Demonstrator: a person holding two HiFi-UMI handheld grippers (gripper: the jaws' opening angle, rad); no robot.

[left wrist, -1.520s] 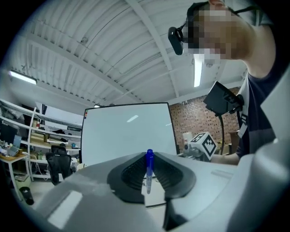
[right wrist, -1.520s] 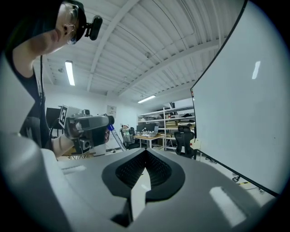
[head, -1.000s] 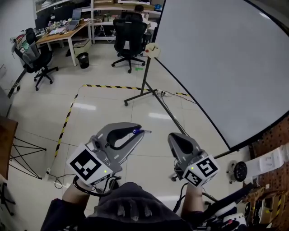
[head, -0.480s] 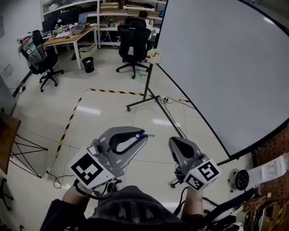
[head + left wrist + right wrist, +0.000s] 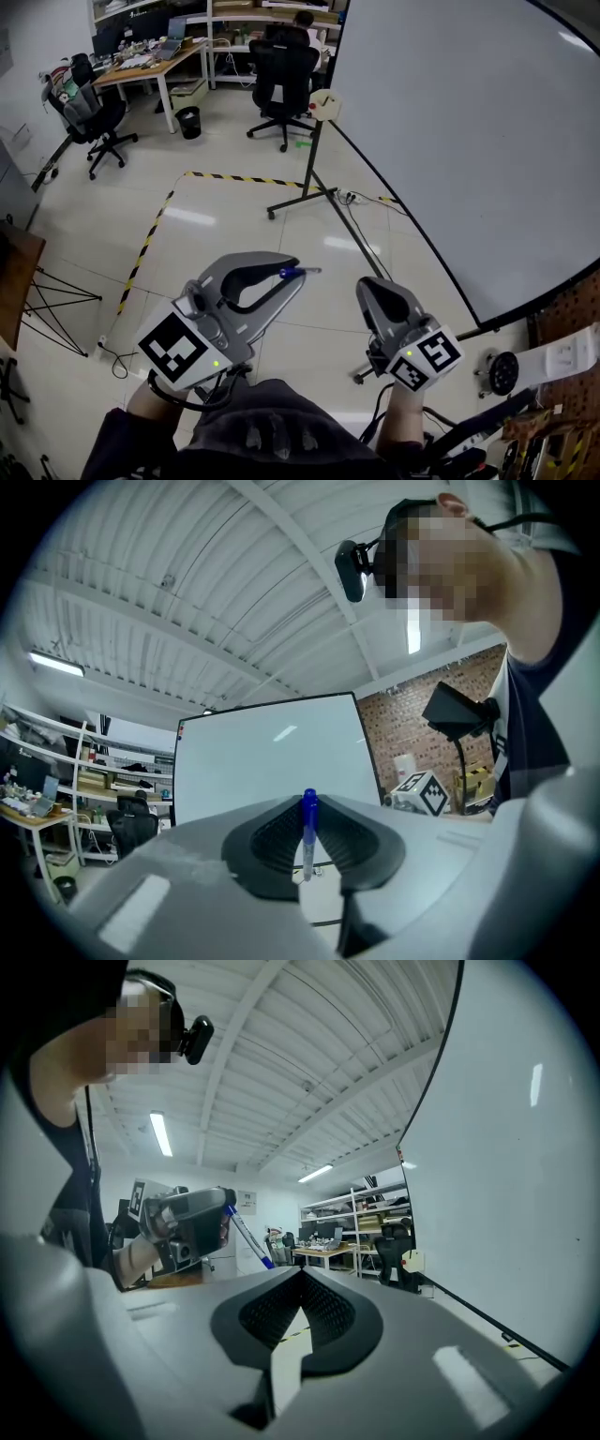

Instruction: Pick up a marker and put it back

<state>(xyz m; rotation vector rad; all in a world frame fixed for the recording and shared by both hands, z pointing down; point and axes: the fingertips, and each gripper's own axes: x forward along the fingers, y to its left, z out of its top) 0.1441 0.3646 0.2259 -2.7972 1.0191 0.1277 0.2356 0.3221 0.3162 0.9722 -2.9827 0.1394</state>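
Observation:
A marker (image 5: 307, 841) with a blue cap and white barrel stands upright between the pads of my left gripper (image 5: 307, 810), which is shut on it. In the head view the left gripper (image 5: 293, 275) is held out over the floor, and the marker (image 5: 302, 272) sticks out sideways past its tips toward the right. My right gripper (image 5: 365, 287) is beside it, a little to the right, with its jaws shut and nothing in them. From the right gripper view (image 5: 302, 1277) I see the left gripper (image 5: 187, 1221) with the marker (image 5: 248, 1241) slanting down from it.
A large whiteboard (image 5: 469, 141) fills the right side. A tripod stand (image 5: 314, 159) with a small tray on top stands in front of it. Yellow-black tape (image 5: 234, 178) marks the floor. Office chairs (image 5: 281, 66) and desks (image 5: 150, 64) are farther back.
Both grippers have drifted slightly forward with the person, and the room has shifted a little in view. The marker stays clamped in the left gripper. The right gripper stays shut.

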